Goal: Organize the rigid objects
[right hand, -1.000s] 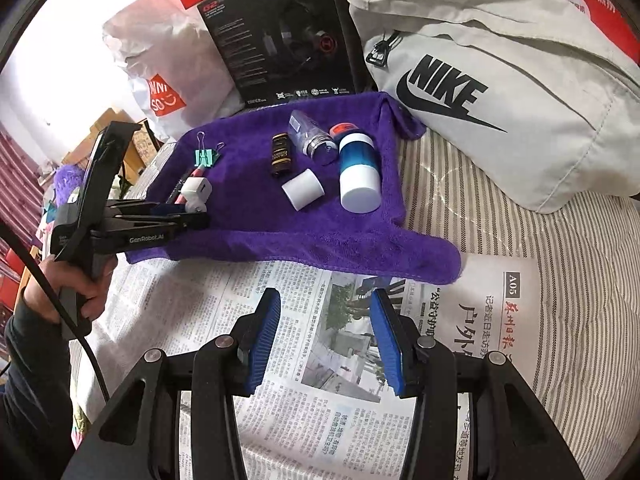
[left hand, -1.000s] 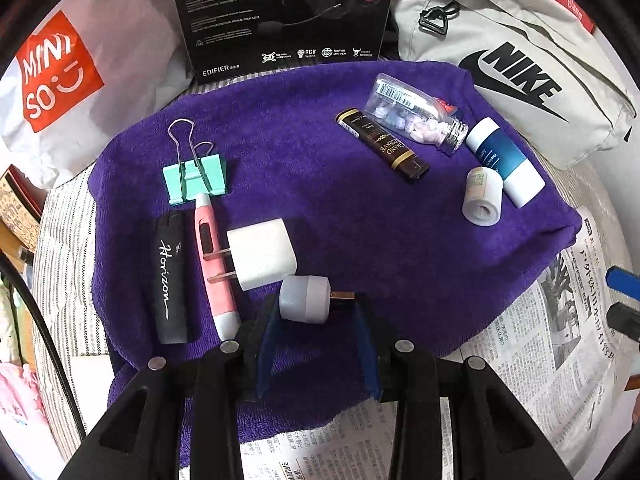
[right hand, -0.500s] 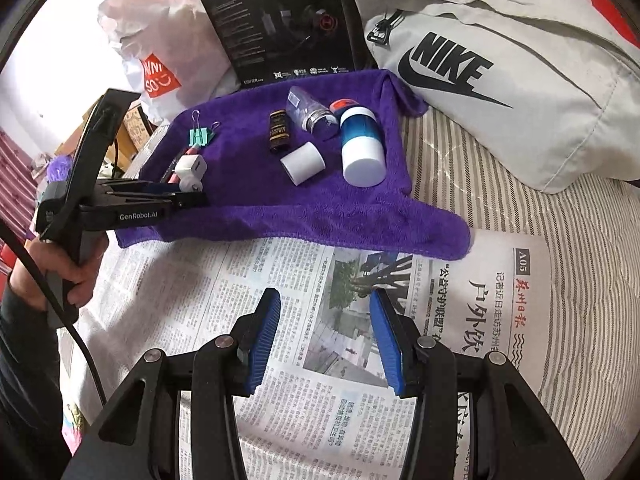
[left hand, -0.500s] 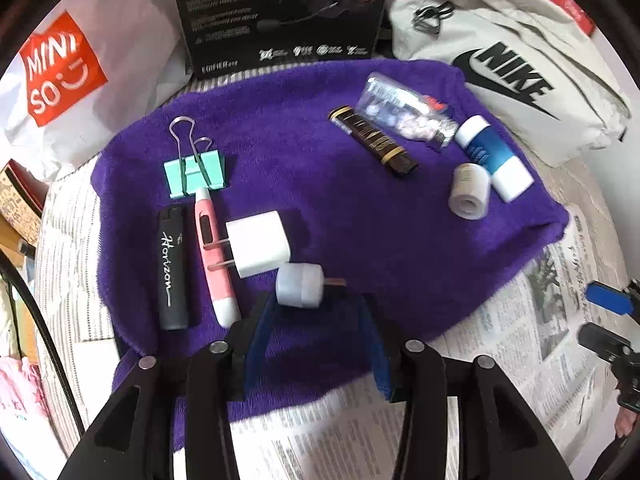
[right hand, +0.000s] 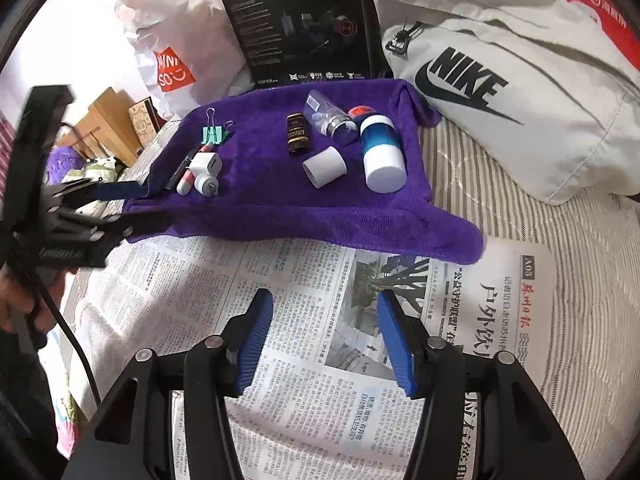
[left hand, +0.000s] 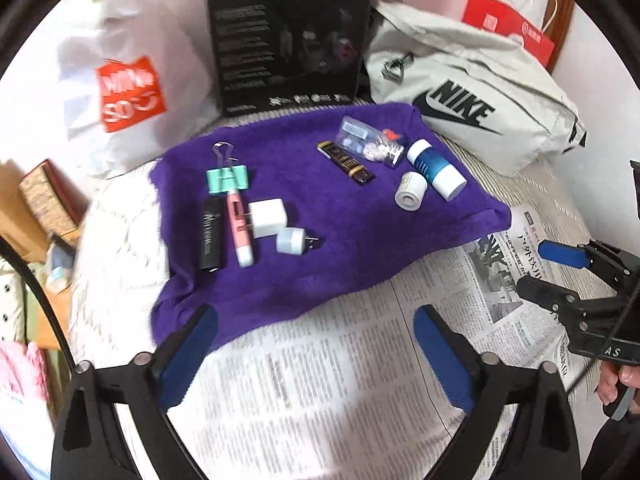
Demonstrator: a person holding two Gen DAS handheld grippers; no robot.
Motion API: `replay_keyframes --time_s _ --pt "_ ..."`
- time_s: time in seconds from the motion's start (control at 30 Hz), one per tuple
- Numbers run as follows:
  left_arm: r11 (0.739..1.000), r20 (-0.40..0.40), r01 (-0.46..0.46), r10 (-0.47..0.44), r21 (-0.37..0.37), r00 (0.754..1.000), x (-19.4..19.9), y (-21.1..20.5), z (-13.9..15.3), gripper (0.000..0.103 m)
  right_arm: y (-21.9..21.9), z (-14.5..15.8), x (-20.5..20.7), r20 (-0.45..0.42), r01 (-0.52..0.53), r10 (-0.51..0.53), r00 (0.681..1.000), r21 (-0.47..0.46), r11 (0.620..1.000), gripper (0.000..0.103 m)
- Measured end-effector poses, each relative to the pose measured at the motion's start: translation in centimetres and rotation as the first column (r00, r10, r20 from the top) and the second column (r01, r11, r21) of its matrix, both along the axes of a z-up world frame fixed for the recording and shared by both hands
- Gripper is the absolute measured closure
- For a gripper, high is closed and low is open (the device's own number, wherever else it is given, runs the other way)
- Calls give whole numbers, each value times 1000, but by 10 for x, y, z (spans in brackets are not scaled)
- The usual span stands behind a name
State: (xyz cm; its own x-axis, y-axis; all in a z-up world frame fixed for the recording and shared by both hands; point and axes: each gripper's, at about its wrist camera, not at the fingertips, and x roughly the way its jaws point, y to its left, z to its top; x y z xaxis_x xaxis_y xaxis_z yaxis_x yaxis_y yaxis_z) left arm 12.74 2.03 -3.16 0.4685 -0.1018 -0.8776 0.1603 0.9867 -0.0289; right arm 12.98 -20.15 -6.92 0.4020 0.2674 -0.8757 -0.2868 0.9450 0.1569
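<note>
Newspaper [left hand: 340,380] is seen nearest, under the left gripper [left hand: 316,344], whose jaws have just been spread wide with nothing between them. The right gripper [right hand: 325,338], also just widened, is held empty. Farther off, the small white plug [left hand: 292,240] is laid on the purple towel [left hand: 320,272], beside the white charger [left hand: 269,217].

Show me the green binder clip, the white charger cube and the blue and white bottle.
green binder clip [left hand: 227,181], left wrist view, clip body
white charger cube [left hand: 269,218], left wrist view, top face
blue and white bottle [right hand: 380,148], right wrist view, blue band
</note>
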Motion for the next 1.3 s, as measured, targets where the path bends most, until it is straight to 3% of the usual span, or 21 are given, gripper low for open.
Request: replay_keyframes --time_s 0.2,0.43,0.57,0.87,1.3 --pt "995 71 -72 67 70 995 -30 -1 17 1 4 15 -6 53 15 -13 999 -47 999 30" --pt "994 81 -109 110 -23 991 -56 2 22 1 7 37 -25 91 38 -33 995 -45 998 13" --pt "993 95 -116 114 9 989 -68 -4 23 1 10 44 -37 100 61 -54 994 -72 996 2" --pt "994 121 -111 108 21 987 -92 -15 35 1 6 48 -59 87 117 -108 990 -100 988 0" --pt "992 120 -128 128 -2 985 -97 -14 41 1 -10 57 -76 98 151 -142 985 -92 984 0"
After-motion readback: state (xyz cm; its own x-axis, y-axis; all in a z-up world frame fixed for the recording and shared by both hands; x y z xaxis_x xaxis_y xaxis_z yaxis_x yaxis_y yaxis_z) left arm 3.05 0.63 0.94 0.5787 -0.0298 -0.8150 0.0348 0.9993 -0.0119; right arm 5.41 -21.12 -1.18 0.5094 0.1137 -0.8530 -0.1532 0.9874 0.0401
